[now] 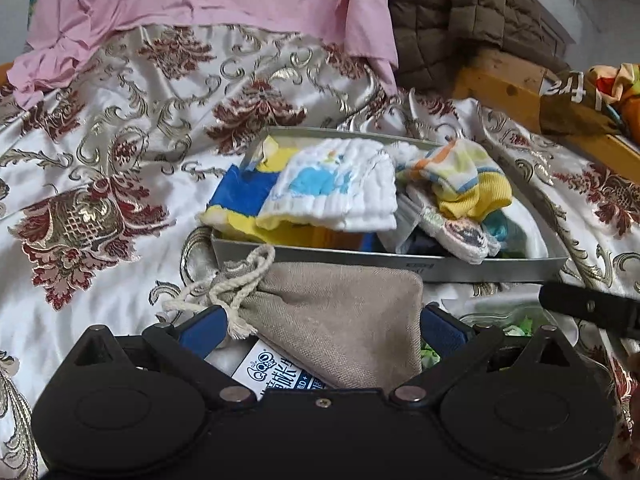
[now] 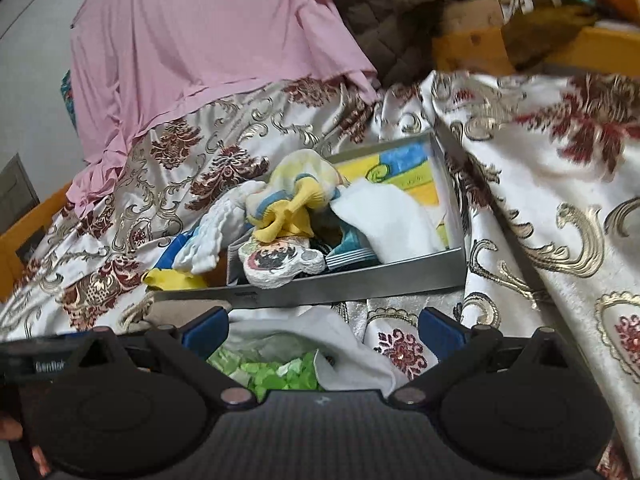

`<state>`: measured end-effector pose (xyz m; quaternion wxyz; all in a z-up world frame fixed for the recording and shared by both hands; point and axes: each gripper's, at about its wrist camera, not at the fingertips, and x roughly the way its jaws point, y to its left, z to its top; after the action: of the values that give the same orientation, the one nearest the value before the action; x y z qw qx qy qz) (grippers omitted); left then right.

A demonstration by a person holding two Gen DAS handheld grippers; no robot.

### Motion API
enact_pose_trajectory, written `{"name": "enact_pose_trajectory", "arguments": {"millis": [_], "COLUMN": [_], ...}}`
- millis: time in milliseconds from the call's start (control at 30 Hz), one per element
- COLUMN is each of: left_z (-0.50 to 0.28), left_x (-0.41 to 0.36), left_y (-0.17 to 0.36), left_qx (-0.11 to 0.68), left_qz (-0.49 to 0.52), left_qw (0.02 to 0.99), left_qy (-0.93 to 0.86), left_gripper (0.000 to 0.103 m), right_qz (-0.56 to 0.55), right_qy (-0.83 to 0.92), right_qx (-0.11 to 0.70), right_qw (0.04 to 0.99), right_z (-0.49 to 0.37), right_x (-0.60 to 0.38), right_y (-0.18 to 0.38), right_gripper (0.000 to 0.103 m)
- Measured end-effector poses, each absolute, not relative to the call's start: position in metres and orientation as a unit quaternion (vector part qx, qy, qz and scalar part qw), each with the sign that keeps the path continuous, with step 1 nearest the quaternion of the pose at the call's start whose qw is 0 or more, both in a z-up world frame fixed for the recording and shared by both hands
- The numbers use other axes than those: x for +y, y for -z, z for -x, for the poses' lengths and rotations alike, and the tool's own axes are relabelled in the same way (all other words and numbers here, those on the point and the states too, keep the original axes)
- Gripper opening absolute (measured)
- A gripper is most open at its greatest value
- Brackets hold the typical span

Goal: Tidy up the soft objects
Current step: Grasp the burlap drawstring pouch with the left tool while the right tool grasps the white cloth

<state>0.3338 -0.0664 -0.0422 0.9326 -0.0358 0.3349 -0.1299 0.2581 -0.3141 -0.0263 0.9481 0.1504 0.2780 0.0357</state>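
Observation:
A grey box (image 1: 400,258) lies on the patterned bedspread, full of soft items: a white and blue cloth (image 1: 336,184), striped and yellow socks (image 1: 460,180), a printed sock (image 1: 452,232). My left gripper (image 1: 320,330) is open, its blue fingers either side of a beige drawstring pouch (image 1: 340,320) that lies over a printed carton (image 1: 276,372). In the right wrist view the box (image 2: 360,284) is ahead. My right gripper (image 2: 324,330) is open above a white bag with green pieces (image 2: 280,364).
A pink garment (image 1: 224,4) and a brown quilted jacket (image 1: 452,20) lie at the back of the bed. A wooden bed frame (image 1: 520,92) runs along the right. The right gripper's black body (image 1: 592,308) shows at the left view's right edge.

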Motion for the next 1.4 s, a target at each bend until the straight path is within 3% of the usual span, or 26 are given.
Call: {"name": "enact_pose_trajectory", "arguments": {"millis": [300,467,733,967,1200,1400], "left_z": [-0.343,-0.345,-0.346,-0.345,-0.342,-0.342], "left_x": [-0.075,-0.081,-0.079,-0.079,-0.083,-0.084], "left_y": [0.048,0.054,0.054,0.054,0.053,0.052], "left_qx": [0.369,0.378,0.380,0.375,0.373,0.369], "left_qz": [0.002,-0.029,-0.019,-0.006,-0.011,-0.010], "left_qw": [0.914,0.906,0.904,0.905,0.905,0.907], "left_qy": [0.170,0.187,0.195,0.199,0.203,0.203], "left_gripper": [0.101,0.094,0.087,0.072,0.051,0.042], "right_qz": [-0.152,-0.155,-0.164,-0.170,-0.193,-0.196], "right_qy": [-0.063,-0.070,-0.083,-0.093,-0.105,-0.101], "right_qx": [0.322,0.331,0.341,0.340,0.337,0.327], "right_qw": [0.932,0.928,0.922,0.920,0.916,0.919], "right_z": [-0.282,-0.285,-0.290,-0.288,-0.286,-0.285], "right_x": [-0.313,-0.312,-0.310,-0.307,-0.311,-0.314], "right_y": [0.031,0.035,0.034,0.034,0.034,0.033], "right_gripper": [0.095,0.089,0.071,0.063,0.045,0.030]}}
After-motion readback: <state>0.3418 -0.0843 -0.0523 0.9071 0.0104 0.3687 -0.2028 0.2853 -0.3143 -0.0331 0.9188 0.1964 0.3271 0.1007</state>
